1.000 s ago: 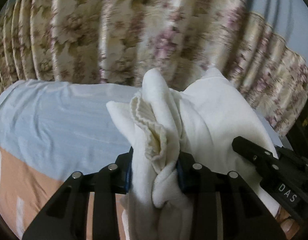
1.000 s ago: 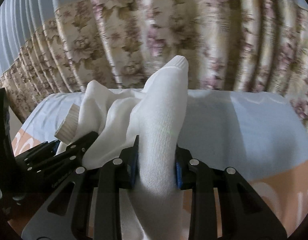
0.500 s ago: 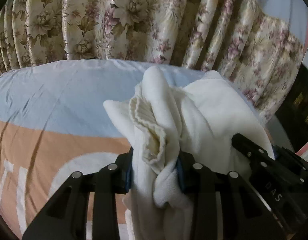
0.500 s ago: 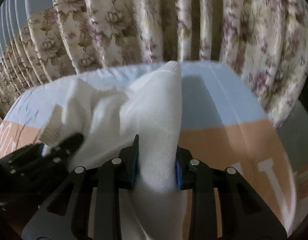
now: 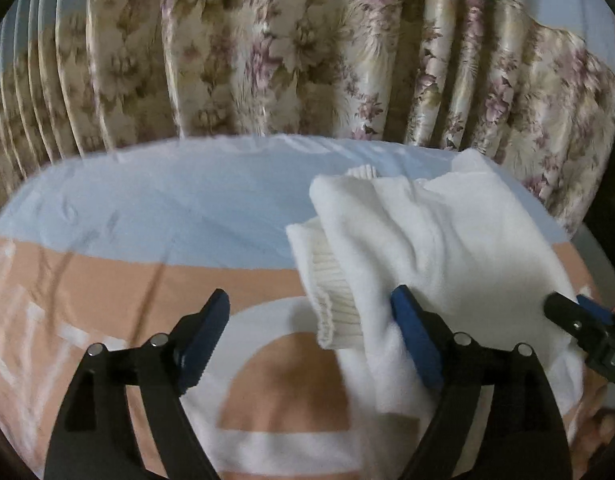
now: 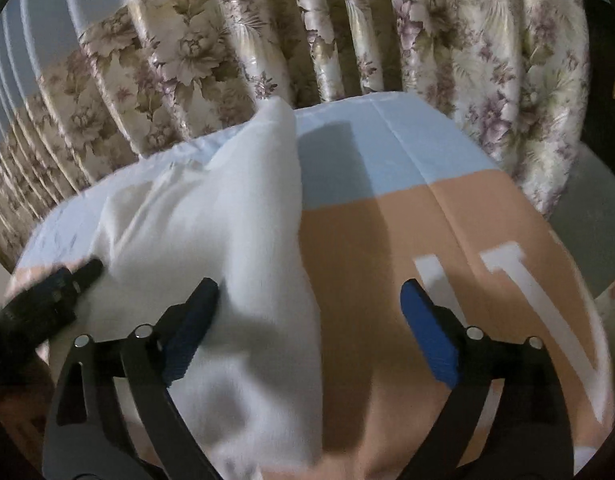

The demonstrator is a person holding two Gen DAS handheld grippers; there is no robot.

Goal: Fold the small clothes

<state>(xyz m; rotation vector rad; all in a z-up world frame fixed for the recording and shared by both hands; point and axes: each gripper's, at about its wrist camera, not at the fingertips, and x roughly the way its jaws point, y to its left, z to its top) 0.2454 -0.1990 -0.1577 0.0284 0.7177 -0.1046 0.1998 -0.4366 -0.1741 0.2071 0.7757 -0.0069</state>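
Both grippers are spread wide and neither one is gripping anything. The left gripper [image 5: 309, 318] has its jaws well apart; the white sock [image 5: 427, 248] lies mostly ahead and to the right of it, with the ribbed cuff [image 5: 331, 292] poking into the gap between the jaws. The right-hand blue pad [image 5: 415, 336] sits up against the bunched fabric, while the left-hand pad has nothing but bedsheet [image 5: 147, 220] near it. Lots of free room on that side, flat sheet all the way out to its left edge.

From the right wrist view, the right gripper [image 6: 309, 316] is just as wide open. The sock [image 6: 227, 240] fills the left half of the gap and runs forward, its far end tapering to a tip near the back edge of the bed. Its left pad [image 6: 191, 328] is touching or just beside the cloth, hard to say which since it's blurry. The right half of the gap is bare sheet [image 6: 387, 248], orange with white lettering, then a pale blue band further ahead.

The sock is lying rumpled on the bed between the two tools, whose tips each show up at the edge of the other's view. The sheet drops off not far to the right of the right gripper, and a floral curtain [image 5: 307, 48] hangs right behind the far edge, so there's less room forward than sideways.
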